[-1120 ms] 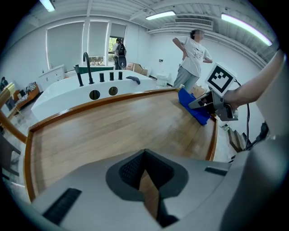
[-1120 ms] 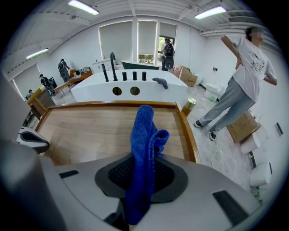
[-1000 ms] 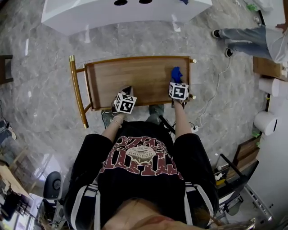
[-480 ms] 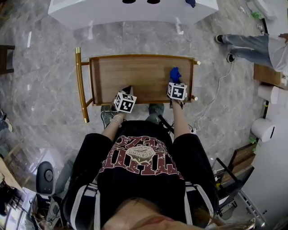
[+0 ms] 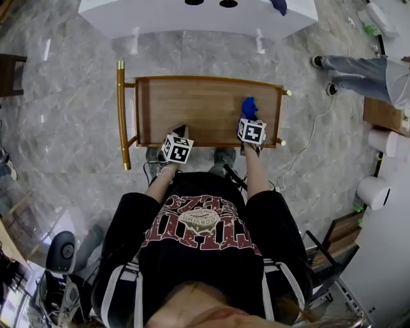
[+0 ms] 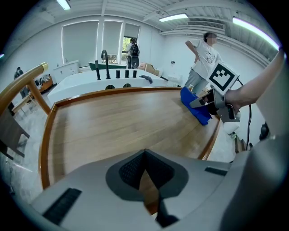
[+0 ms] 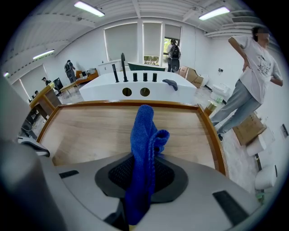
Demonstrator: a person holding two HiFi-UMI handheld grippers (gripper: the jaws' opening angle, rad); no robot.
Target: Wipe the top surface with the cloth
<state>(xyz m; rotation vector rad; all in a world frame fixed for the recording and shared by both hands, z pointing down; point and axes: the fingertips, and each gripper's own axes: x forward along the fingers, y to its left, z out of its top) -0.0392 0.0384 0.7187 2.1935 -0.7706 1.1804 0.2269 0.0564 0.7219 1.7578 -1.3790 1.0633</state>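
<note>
The wooden cart top (image 5: 198,106) has a raised rim and a brass handle at its left end. My right gripper (image 5: 250,119) is shut on a blue cloth (image 5: 249,106), which rests on the top near the right front corner. In the right gripper view the cloth (image 7: 144,140) stands up folded between the jaws of that gripper (image 7: 145,159). My left gripper (image 5: 180,132) hovers at the front rim, left of centre. Its jaws (image 6: 144,153) are shut with nothing between them. From there the cloth (image 6: 195,107) and the right gripper (image 6: 212,100) show at the right.
A white counter (image 5: 192,14) with dark fittings stands just beyond the cart. A person (image 5: 365,67) stands on the marble floor at the right. A cable (image 5: 307,138) trails by the cart's right end. White rolls (image 5: 373,191) and boxes lie further right.
The head view has shifted, so the cart sits lower and further right in frame. Against the cart, both grippers are slightly further left; the cloth stays gripped on the top.
</note>
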